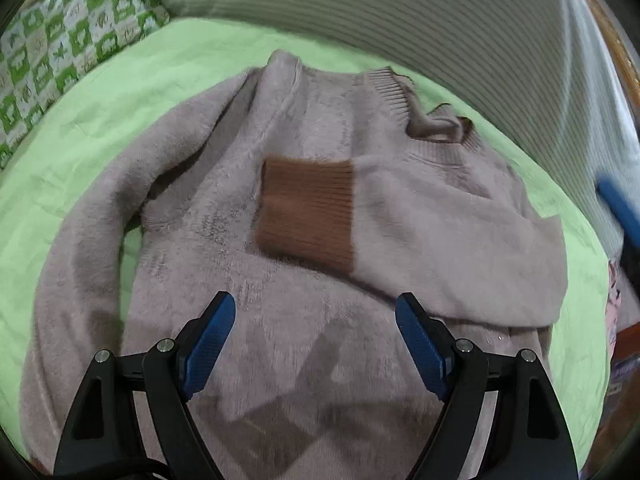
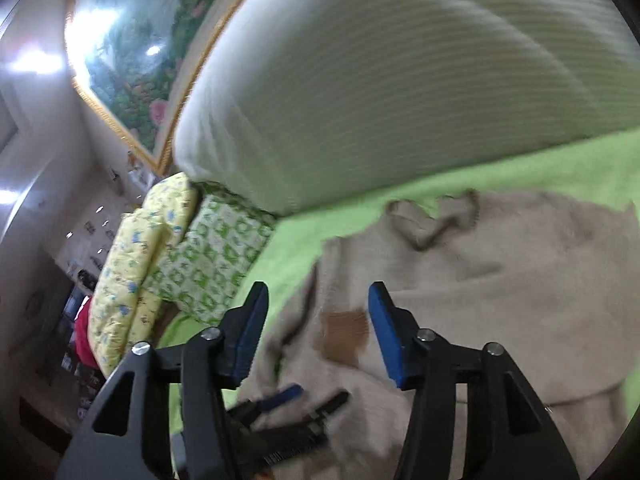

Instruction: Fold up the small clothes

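Clearly the fluffy sweater (image 1: 304,240) at frame centre on the green bed (image 1: 120,92) is soft, light, floppy; we judge the unfolded sleeve (image 1: 76,280) at lower left the next hold. Left tool (image 1: 316,312) and right tool (image 2: 318,298) both gape wide, empty.

The left wrist view looks steeply down from close above the sweater (image 1: 304,208) spread on the green bed sheet (image 1: 120,92), facing the striped pillow (image 1: 400,12). The right wrist view sits higher and, though blurred, seems tilted toward the framed picture (image 2: 136,60). Both share the sweater, its brown cuff (image 1: 308,212), sheet and pillow.
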A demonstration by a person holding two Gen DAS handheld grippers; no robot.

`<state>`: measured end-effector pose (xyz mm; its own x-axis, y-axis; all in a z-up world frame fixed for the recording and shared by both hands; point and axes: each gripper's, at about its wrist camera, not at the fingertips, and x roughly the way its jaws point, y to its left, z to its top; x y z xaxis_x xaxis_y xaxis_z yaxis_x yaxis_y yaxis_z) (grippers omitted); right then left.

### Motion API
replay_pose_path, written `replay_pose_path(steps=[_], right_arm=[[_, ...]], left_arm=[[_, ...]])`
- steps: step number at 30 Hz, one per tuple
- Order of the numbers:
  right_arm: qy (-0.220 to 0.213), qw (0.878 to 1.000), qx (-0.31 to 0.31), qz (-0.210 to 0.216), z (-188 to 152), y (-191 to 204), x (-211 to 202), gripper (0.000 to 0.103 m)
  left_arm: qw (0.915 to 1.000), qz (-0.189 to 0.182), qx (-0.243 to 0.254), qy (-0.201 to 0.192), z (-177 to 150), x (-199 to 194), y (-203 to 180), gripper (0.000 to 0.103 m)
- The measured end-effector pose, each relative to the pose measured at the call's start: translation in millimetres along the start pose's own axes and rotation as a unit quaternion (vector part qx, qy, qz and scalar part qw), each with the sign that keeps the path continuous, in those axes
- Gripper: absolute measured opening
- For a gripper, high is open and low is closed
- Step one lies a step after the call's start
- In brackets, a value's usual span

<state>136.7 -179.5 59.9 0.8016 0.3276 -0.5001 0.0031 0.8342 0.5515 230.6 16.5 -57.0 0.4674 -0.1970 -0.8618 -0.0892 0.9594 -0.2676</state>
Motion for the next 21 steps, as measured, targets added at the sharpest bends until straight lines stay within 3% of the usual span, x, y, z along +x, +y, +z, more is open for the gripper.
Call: replay_pose_path(steps=[8, 10, 11, 12, 14, 17, 21], right_arm=[[-0.042, 0.987, 0.089, -0.125, -15, -111, -73, 0.056], [-0.05, 0.981, 0.11, -0.149, -16, -128, -81, 0.056], [-0.053, 0.979, 0.119, -0.155, -15, -135, -84, 0.056], [-0.055, 0.978, 0.125, -0.159, -14, -141, -86, 0.056], [-0.061, 0.974, 0.133, -0.175, -12, -150, -89, 0.056], [-0.066, 0.97, 0.14, -0.189, -6, -166, -91, 0.056], [-0.057, 0.968, 0.142, -0.2, 4, -187, -82, 0.056]], left_arm=[[0.9957, -0.008, -0.091, 0.017, 29, 38, 24, 0.083], [0.9951, -0.006, -0.099, 0.008, 38, 46, 23, 0.078], [0.9955, -0.008, -0.094, -0.003, 42, 46, 19, 0.056], [0.9964, -0.009, -0.084, -0.01, 46, 46, 15, 0.013], [0.9964, -0.025, -0.081, -0.012, 53, 41, 14, 0.011], [0.9942, -0.032, -0.082, -0.062, 55, 9, 31, 0.01], [0.9898, -0.014, -0.112, -0.087, 53, -13, 71, 0.01]])
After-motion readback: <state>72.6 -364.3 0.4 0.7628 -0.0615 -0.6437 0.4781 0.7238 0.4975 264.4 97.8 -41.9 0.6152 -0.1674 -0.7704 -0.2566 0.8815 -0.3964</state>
